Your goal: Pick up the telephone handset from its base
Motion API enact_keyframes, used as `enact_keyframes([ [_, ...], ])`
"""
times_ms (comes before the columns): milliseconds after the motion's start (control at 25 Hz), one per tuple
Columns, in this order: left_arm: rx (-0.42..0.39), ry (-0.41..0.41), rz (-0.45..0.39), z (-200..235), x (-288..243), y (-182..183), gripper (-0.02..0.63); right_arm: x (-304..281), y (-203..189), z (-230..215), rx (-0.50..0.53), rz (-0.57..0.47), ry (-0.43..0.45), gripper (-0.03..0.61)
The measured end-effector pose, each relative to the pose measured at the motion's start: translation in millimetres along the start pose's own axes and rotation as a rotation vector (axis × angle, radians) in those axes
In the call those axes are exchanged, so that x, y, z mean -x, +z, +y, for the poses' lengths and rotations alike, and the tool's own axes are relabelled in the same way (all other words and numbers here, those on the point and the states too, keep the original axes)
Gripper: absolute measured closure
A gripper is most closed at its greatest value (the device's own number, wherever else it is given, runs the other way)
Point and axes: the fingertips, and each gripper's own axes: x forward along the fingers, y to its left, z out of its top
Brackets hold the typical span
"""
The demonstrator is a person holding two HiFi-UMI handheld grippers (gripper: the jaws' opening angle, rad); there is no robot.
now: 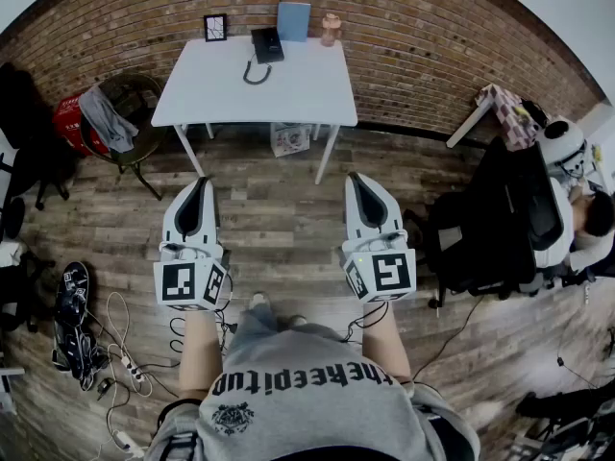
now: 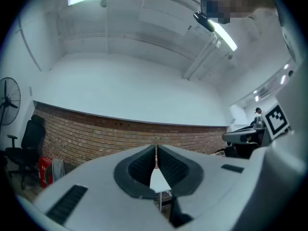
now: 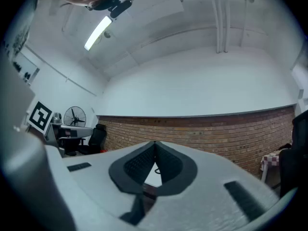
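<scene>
- The left gripper (image 1: 199, 182) is held out in front of the person, over the wooden floor (image 1: 279, 219). Its jaws are pressed together with nothing between them.
- The right gripper (image 1: 357, 179) is level beside it, the two well apart. Its jaws meet at the tips too, and they hold nothing.
- The black telephone (image 1: 267, 44) sits at the back of the white table (image 1: 288, 99), close to the brick wall (image 1: 404, 36) and well away from both grippers. Handset and base read as one dark shape from here.
- Its cord (image 1: 256, 71) loops on the tabletop just in front.
- Along the table's back edge stand a small picture frame (image 1: 215, 28), a blue card (image 1: 293, 21) and a pinkish cup (image 1: 331, 29).
</scene>
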Motion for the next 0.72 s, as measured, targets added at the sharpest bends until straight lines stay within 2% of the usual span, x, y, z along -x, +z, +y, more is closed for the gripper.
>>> enact_keyframes([
  [400, -0.001, 0.0, -0.001, 10.9, -3.4, -2.9, 0.6, -9.1, 1.0, 6.9, 0.009, -0.001, -0.002, 0.575],
  [720, 0.011, 0.0, -0.004, 37.1, -13.6, -6.2, 0.6, -35.2, 0.4, 21.1, 0.027, 0.001, 0.001, 0.575],
])
